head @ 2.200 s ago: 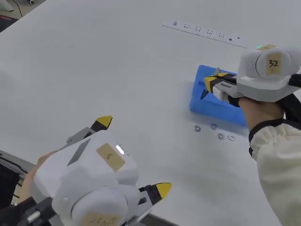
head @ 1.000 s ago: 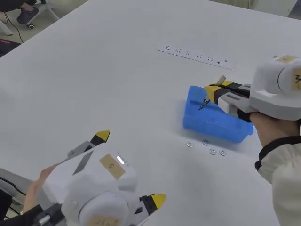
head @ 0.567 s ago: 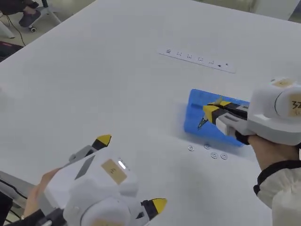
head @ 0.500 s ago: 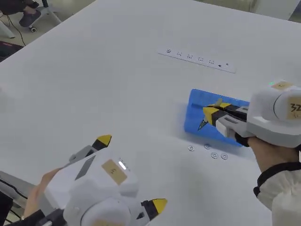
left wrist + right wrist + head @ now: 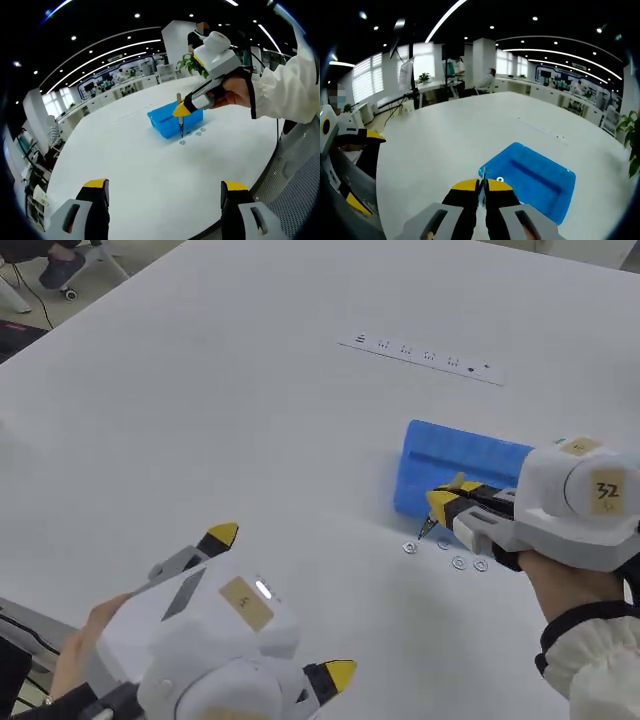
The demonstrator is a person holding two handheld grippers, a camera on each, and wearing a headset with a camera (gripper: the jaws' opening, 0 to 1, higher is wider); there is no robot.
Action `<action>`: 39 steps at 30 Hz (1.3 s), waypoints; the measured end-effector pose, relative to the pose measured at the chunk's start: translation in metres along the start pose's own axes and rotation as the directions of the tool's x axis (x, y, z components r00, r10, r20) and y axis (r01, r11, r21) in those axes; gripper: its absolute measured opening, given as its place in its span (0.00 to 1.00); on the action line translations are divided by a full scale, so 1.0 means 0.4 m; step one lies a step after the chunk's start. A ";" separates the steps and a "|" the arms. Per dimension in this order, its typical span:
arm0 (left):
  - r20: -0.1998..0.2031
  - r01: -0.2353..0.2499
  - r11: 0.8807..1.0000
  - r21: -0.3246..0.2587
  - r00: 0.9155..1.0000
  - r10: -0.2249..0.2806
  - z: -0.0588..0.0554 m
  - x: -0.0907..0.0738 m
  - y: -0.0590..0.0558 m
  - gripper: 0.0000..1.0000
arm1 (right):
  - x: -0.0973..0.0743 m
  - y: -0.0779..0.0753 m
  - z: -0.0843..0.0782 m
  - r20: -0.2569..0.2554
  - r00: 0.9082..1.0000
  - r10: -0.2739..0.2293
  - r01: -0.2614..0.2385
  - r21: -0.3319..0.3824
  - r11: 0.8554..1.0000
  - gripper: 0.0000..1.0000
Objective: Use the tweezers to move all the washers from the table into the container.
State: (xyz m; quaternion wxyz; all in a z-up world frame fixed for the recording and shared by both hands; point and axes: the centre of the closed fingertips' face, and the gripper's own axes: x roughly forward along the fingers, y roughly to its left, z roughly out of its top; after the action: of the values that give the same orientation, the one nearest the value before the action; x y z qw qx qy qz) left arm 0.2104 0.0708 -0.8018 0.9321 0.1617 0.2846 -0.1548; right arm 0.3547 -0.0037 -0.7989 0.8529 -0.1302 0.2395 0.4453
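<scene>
Now, right gripper point(image 5: 441, 503): we see it held low over the counter point(image 5: 200, 390), just in front of the container's near wall, with a hand wrapped around its body.
Right fingers point(image 5: 465, 192): closed together on the tweezers point(image 5: 428, 528), which stick out from between the yellow tips.
Tweezers: they slant down toward the counter. In the left gripper view the tip comes down right over the nearest washer; we cannot tell whether it touches.
Washers point(image 5: 458, 562): four lie flat on the counter in a loose row just beside the container, outside it. The leftmost one sits under the tweezers' tip.
Container point(image 5: 465, 452): a blue rectangular tray resting on the counter, just beyond the washers. In the right gripper view we make out a small pale ring near its closest edge, too small for us to name.
Left gripper point(image 5: 281, 605): held near the counter's edge, well apart from the container and washers.
Left fingers point(image 5: 95, 186): spread wide, nothing between them.
Socket strip point(image 5: 420, 357): a flat white strip lying on the counter beyond the container.
</scene>
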 end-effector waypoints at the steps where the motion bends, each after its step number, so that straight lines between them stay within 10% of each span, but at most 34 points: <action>1: 0.002 0.000 1.000 0.000 1.000 0.000 0.001 0.000 0.000 0.94 | 0.001 0.001 -0.001 0.000 1.000 0.001 -0.001 0.002 1.000 0.01; 39: -0.015 -0.004 1.000 0.015 1.000 0.005 -0.007 0.000 0.000 0.94 | 0.013 0.020 -0.021 -0.001 1.000 0.002 -0.002 -0.096 0.995 0.00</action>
State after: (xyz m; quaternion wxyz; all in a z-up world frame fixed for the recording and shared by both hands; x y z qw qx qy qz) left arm 0.2092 0.0719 -0.8042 0.9290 0.1705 0.2903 -0.1535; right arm 0.3481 0.0008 -0.8089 0.8451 -0.1709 0.2184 0.4571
